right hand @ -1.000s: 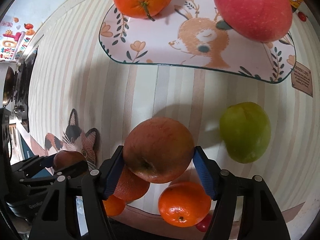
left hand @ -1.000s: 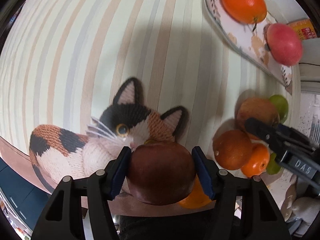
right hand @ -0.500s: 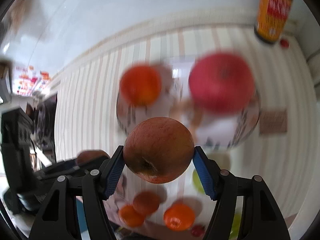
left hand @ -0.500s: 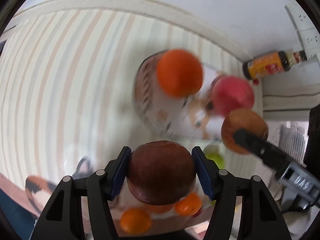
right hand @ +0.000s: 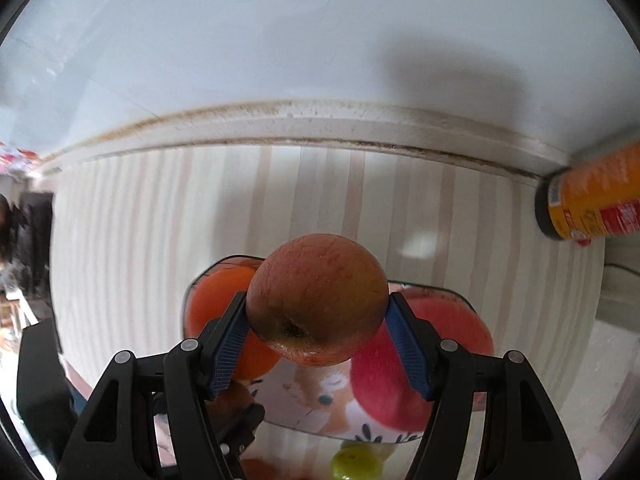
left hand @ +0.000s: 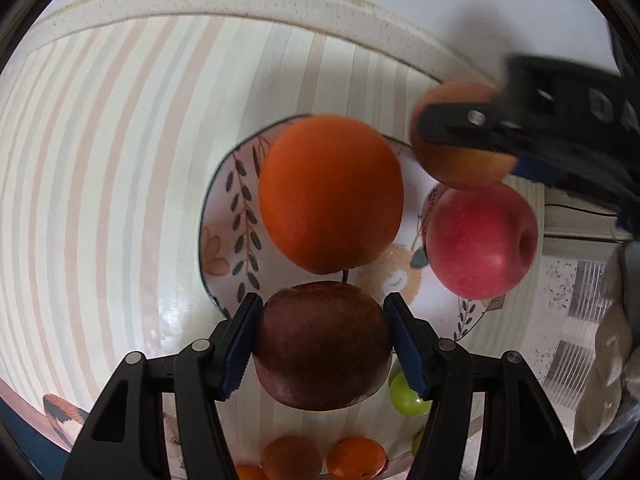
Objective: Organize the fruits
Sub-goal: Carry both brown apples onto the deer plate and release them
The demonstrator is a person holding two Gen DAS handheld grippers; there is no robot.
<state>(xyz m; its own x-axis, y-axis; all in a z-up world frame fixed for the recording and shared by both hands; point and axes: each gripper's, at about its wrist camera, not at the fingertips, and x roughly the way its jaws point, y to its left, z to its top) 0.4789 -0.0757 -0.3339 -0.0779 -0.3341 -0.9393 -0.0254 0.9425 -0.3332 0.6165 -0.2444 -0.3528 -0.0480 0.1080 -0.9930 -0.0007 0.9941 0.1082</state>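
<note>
My left gripper [left hand: 322,344] is shut on a dark red apple [left hand: 322,344] just above the near edge of a patterned plate [left hand: 224,240]. On the plate lie an orange [left hand: 330,194] and a pink-red apple [left hand: 482,240]. My right gripper [right hand: 318,326] is shut on a russet apple [right hand: 318,298], held above the far side of the plate [right hand: 304,404]; it also shows in the left wrist view [left hand: 460,160]. The orange [right hand: 208,312] and the pink-red apple [right hand: 384,392] show below it.
Loose fruit lies on the striped cloth near me: small oranges [left hand: 356,458] and a green fruit [left hand: 406,398]. An orange-labelled bottle [right hand: 596,200] lies at the back right by the wall. A wall ledge [right hand: 320,124] bounds the table's far side.
Both grippers have lifted their apples from the loose fruit pile and carried them forward over the plate. The cat picture has dropped almost out of the left view.
</note>
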